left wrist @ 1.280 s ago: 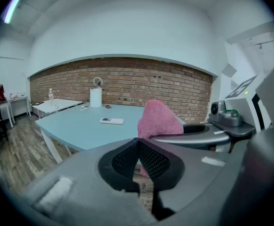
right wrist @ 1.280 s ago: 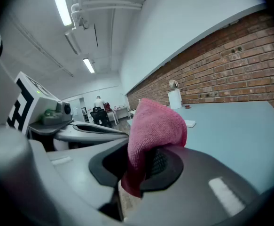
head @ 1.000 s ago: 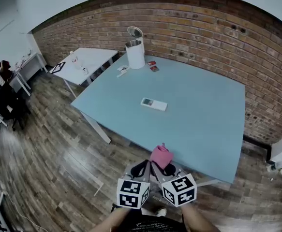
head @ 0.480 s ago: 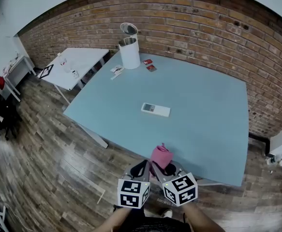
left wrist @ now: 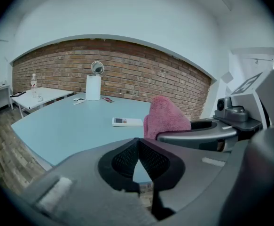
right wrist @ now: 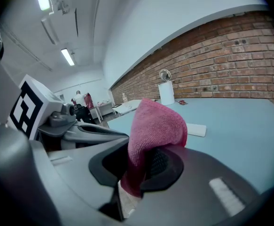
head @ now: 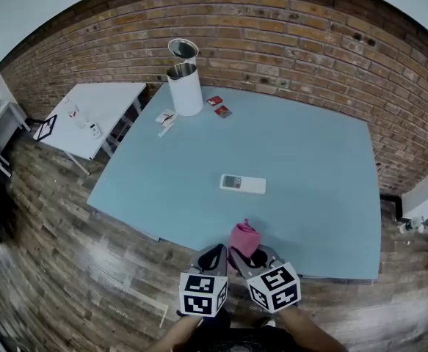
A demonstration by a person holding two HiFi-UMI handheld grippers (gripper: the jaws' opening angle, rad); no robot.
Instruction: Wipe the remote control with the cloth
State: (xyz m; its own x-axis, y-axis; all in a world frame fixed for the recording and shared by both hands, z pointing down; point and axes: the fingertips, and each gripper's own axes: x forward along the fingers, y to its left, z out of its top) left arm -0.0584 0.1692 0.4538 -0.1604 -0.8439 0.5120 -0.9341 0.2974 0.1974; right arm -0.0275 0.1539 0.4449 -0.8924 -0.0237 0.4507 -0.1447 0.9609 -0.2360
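Observation:
A white remote control [head: 243,184] lies flat near the middle of the light blue table [head: 316,160]; it also shows in the left gripper view as the remote [left wrist: 127,122] and in the right gripper view as the remote [right wrist: 196,130]. My right gripper [head: 244,254] is shut on a folded pink cloth [head: 244,237], which sticks up between its jaws as the cloth [right wrist: 153,131]. My left gripper [head: 221,254] is shut with nothing in it, its pads [left wrist: 137,155] pressed together. Both grippers hover side by side at the table's near edge, short of the remote.
A white cylindrical bin [head: 185,88] with a raised lid stands at the table's far left corner, with small cards [head: 219,106] and papers [head: 166,117] beside it. A white side table [head: 89,112] stands to the left. A brick wall [head: 287,35] runs behind.
Both grippers with the cloth have come forward to the table's near edge; the table and remote sit closer and lower in the head view. Jaws are unchanged.

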